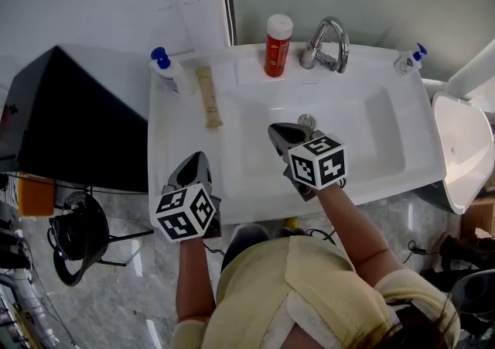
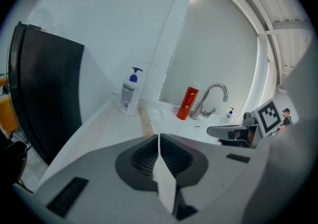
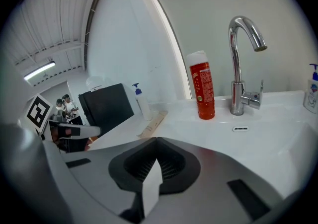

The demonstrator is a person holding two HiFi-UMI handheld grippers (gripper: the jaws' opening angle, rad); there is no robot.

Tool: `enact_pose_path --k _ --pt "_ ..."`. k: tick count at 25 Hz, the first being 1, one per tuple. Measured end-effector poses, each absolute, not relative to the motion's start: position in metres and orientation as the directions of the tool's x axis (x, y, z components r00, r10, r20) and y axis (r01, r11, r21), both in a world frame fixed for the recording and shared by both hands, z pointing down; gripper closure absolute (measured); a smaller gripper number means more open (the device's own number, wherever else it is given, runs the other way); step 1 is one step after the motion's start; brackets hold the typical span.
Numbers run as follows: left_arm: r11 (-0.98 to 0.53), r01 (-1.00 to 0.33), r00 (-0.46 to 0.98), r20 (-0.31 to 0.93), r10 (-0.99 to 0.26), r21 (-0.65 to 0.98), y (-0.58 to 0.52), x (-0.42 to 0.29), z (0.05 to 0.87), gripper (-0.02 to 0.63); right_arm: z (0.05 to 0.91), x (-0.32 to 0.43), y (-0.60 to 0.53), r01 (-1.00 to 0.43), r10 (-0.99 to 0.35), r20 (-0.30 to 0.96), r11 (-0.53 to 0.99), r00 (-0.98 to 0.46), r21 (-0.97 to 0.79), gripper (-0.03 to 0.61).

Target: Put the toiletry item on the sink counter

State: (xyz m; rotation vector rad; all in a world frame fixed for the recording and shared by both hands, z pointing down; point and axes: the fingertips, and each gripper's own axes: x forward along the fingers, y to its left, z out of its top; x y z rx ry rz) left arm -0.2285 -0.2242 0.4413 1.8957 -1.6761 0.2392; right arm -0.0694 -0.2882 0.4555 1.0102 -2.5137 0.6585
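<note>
The left gripper (image 1: 193, 160) and the right gripper (image 1: 280, 133) were held at centre frame with jaws together, nothing clamped; a red tube (image 1: 278, 46) was stood at top centre.

Your table (image 1: 166, 177) is the white sink top, centre of the head view, with the basin sunk in the middle and the drain (image 1: 306, 119) near the basin's upper edge. On the back ledge, left to right, you've got:
- white pump bottle (image 1: 168, 69), blue head, at the upper-left corner
- red bottle (image 1: 278, 47), white cap, upright
- chrome faucet (image 1: 327, 46), just right of it
- small pump bottle (image 1: 408, 60), blue top, at the upper-right corner

A beige flat strip (image 1: 208, 97) lies lengthwise on the left ledge, just beside the white pump bottle.
</note>
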Motion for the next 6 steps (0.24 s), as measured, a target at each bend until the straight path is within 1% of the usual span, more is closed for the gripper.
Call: enact_pose_path --k 6 --pt "-0.029 -0.948 0.193 0.501 -0.843 0.317 -0.2253 -0.2275 0.4441 0.569 0.4569 -0.0694 -0.2920 -0.718 -0.554 0.478 0.634 -0.681 -0.288 0.552"
